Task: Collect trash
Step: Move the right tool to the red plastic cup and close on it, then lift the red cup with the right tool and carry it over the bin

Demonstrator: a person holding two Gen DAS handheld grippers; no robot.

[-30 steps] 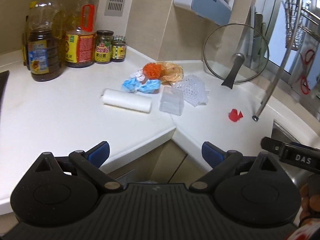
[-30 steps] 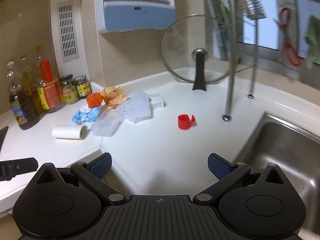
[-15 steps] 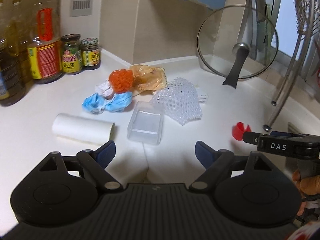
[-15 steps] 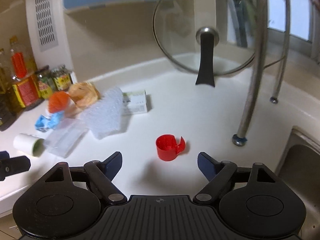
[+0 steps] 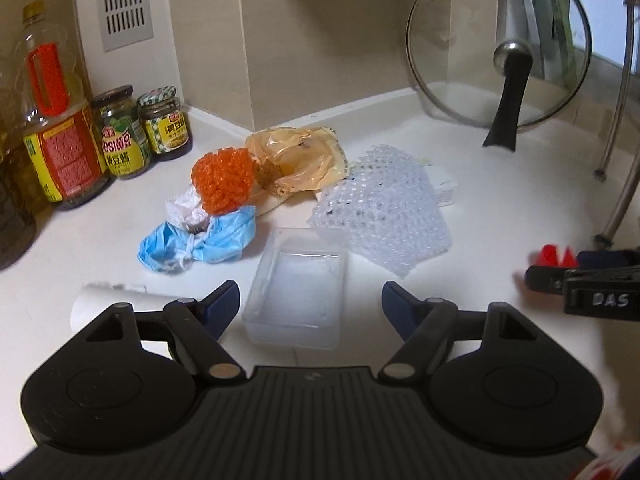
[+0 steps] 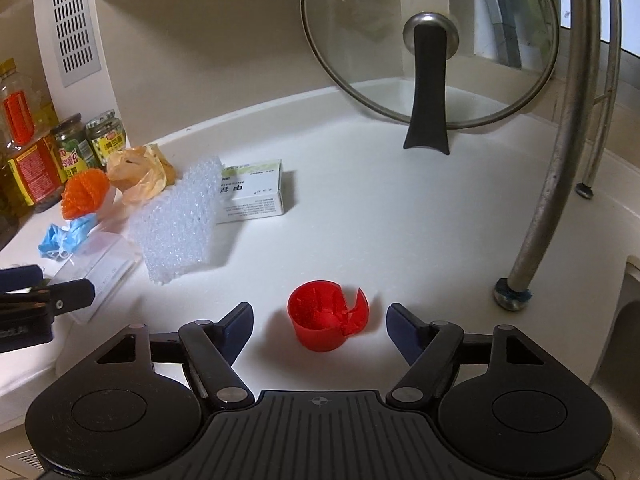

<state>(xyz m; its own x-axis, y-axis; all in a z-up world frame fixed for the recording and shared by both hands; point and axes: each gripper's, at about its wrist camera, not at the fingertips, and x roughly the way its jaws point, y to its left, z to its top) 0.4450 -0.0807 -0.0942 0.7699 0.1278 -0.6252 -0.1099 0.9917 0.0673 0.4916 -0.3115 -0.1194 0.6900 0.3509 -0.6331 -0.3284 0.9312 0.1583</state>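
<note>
Trash lies on the white counter. My left gripper [image 5: 311,300] is open, its blue fingertips on either side of a clear plastic box [image 5: 298,286]. Beyond it lie a blue mask [image 5: 200,242], an orange mesh ball [image 5: 222,180], a yellowish plastic bag [image 5: 298,158], bubble wrap [image 5: 384,208] and a white paper roll [image 5: 108,294]. My right gripper [image 6: 320,322] is open, its fingertips on either side of a broken red cup [image 6: 324,314]. A small medicine box [image 6: 250,192] lies behind the bubble wrap [image 6: 180,220].
Oil bottles [image 5: 56,128] and sauce jars [image 5: 140,128] stand at the back left. A glass pot lid [image 6: 430,48] leans on the back wall. Metal rack legs [image 6: 560,168] stand at the right, with the sink edge [image 6: 632,280] beside them.
Both grippers have moved forward and lower over the counter. The left one now brackets the clear box, the right one brackets the red cup. Both stay open.
</note>
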